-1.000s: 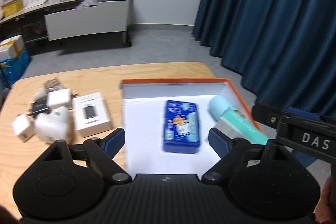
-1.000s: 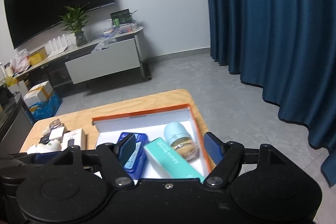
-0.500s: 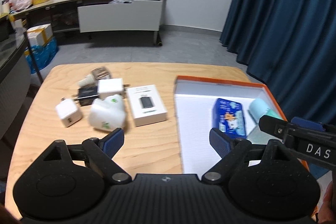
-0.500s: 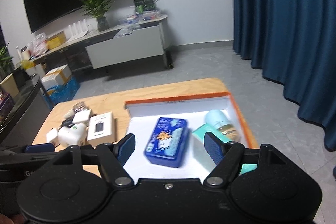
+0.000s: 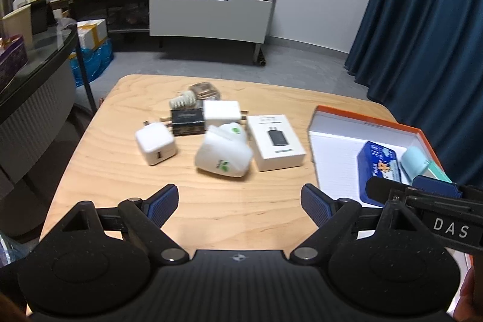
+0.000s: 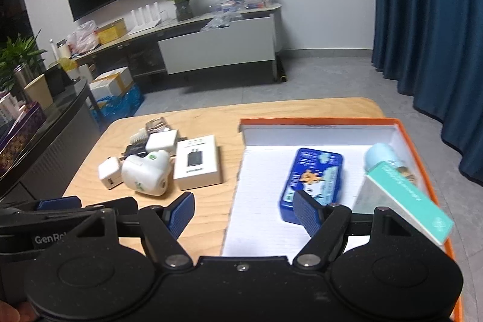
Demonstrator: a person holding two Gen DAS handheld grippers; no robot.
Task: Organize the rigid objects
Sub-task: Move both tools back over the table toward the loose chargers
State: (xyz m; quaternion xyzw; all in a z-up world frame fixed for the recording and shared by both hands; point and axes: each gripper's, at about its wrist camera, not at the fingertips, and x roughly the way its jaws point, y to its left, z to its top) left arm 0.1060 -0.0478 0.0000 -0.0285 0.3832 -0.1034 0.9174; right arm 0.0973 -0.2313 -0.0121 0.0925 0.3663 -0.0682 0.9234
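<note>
Rigid objects: white charger box (image 5: 276,142), cube chargers and white bottle (image 5: 224,151) lie loose on the table (image 5: 120,171), left of the orange-rimmed box (image 5: 366,122).
Change: both views have swung from the box toward that pile.
Left gripper (image 5: 238,198): jaws wide, empty.
Right gripper (image 6: 243,213): jaws wide, empty.
Meaning: next pickup likely.

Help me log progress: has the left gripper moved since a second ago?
Yes. The left gripper has swung left, off the orange box and over the bare table before the chargers, fingers open.
</note>
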